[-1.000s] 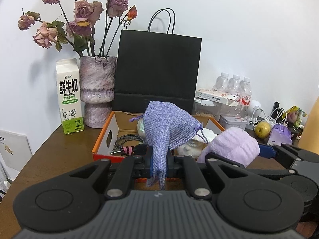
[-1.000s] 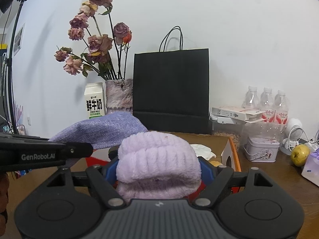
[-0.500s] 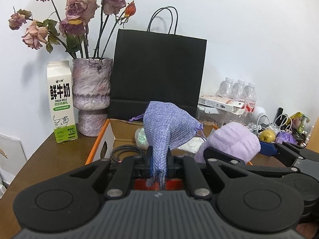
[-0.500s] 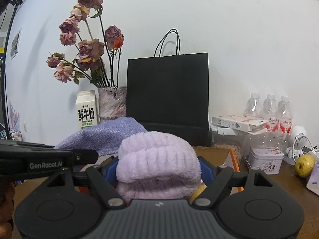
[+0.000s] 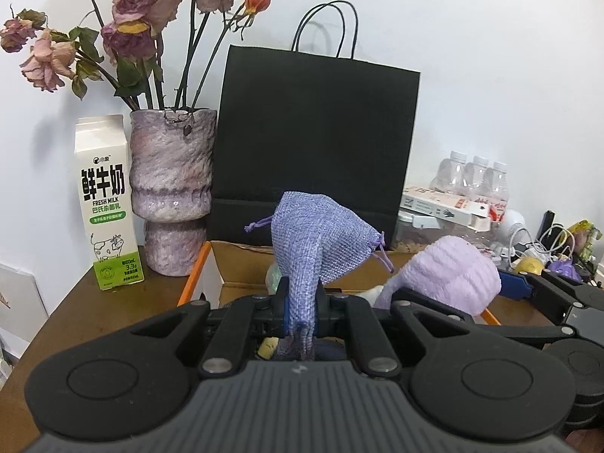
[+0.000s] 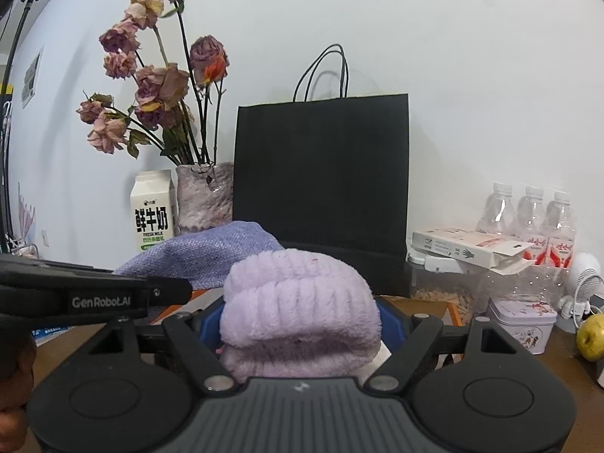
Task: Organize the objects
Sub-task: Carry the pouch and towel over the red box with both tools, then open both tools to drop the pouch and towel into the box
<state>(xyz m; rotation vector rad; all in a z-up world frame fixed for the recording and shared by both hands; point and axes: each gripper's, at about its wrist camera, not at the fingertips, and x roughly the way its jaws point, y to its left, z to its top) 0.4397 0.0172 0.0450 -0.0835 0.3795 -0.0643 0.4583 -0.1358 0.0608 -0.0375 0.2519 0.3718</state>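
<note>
My left gripper [image 5: 302, 302] is shut on a blue-purple woven drawstring pouch [image 5: 321, 241], held up above an open orange-edged cardboard box [image 5: 196, 275]. My right gripper [image 6: 302, 324] is shut on a fluffy lilac rolled cloth [image 6: 298, 309], beside the left gripper. The lilac cloth also shows in the left wrist view [image 5: 449, 275], to the right of the pouch. The pouch also shows in the right wrist view [image 6: 204, 253], to the left. A black paper bag [image 5: 317, 139] stands behind the box.
A milk carton [image 5: 107, 204] and a vase of dried roses [image 5: 171, 188] stand at back left. At right are water bottles [image 6: 532, 215], a flat carton [image 6: 468, 249], a small tin [image 6: 521, 324], an apple [image 6: 590, 336] and cables [image 5: 547, 241]. The table is brown wood [image 5: 71, 324].
Both grippers have moved forward toward the black bag and a little upward, each still holding its item. The box contents have dropped below the left gripper's body.
</note>
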